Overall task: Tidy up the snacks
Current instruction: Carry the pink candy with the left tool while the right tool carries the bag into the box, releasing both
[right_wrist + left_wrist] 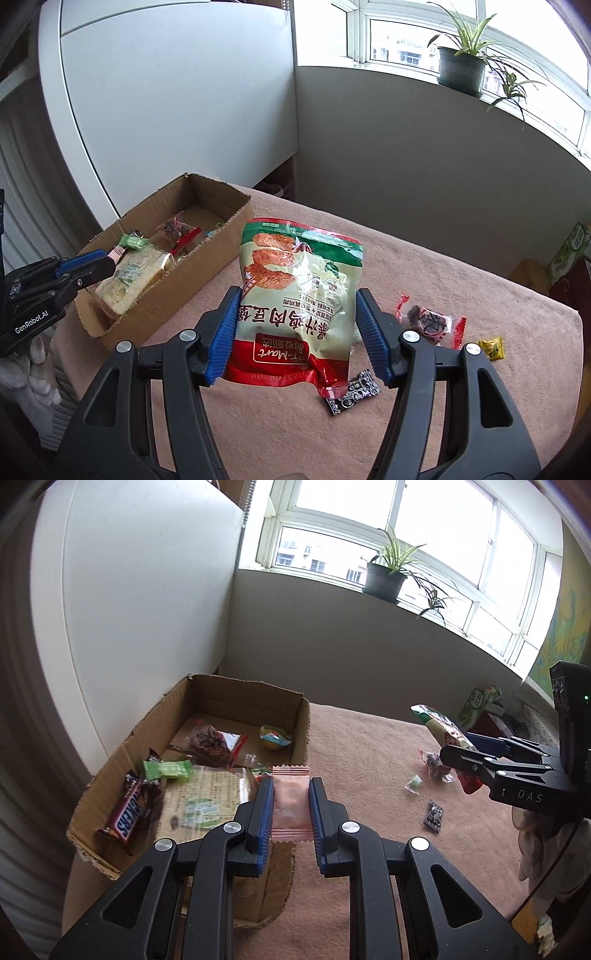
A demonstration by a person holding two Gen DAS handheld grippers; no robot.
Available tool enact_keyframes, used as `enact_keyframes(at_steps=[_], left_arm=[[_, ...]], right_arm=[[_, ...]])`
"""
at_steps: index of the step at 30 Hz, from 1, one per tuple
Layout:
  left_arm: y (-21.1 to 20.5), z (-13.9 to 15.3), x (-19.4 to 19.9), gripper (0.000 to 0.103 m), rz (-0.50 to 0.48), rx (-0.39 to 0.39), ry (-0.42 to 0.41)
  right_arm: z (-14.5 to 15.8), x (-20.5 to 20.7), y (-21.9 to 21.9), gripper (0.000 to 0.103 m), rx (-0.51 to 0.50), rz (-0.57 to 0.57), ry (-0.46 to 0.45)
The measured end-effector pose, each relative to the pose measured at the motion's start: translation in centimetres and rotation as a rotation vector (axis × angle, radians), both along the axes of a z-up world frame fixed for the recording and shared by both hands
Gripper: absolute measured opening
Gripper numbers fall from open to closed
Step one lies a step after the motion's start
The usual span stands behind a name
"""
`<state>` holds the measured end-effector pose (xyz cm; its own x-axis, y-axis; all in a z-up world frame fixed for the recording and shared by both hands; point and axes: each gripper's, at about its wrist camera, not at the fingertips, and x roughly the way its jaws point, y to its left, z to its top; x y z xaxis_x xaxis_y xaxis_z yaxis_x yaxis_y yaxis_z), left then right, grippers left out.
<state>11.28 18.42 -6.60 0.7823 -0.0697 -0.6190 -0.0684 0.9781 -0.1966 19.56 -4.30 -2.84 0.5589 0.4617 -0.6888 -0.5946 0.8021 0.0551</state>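
My left gripper (291,794) is shut on a small pink sachet (291,801), held in the air by the near right corner of the cardboard box (301,731). The box holds a Snickers bar (129,814), a green candy (168,770), a flat pale packet (203,797) and other snacks. My right gripper (295,325) is shut on a large red, green and cream snack pouch (295,295), lifted above the pink cloth. In the right wrist view the left gripper (99,262) hangs over the box (229,221) with the sachet.
Loose snacks lie on the pink cloth (443,258): a red-ended packet (430,321), a yellow candy (491,349), a black sachet (352,393), a small green candy (413,783). A green carton (569,251) stands at the far right. A potted plant (384,576) sits on the windowsill.
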Motion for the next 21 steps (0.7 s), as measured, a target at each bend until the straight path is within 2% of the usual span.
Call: enact_keyframes(at_steps=[8,21], left_arm=[[3.8,-0.1,1.0,0.018,0.082,0.016,0.006],[8.0,-1.3,3.8,0.018,0.154,-0.013,0.053]], right_arm=[[0.1,1.5,6.1,0.064,0.024,0.082,0.016],[-1.7,4.3,14.7,0.066,-0.019,0.145,0.038]])
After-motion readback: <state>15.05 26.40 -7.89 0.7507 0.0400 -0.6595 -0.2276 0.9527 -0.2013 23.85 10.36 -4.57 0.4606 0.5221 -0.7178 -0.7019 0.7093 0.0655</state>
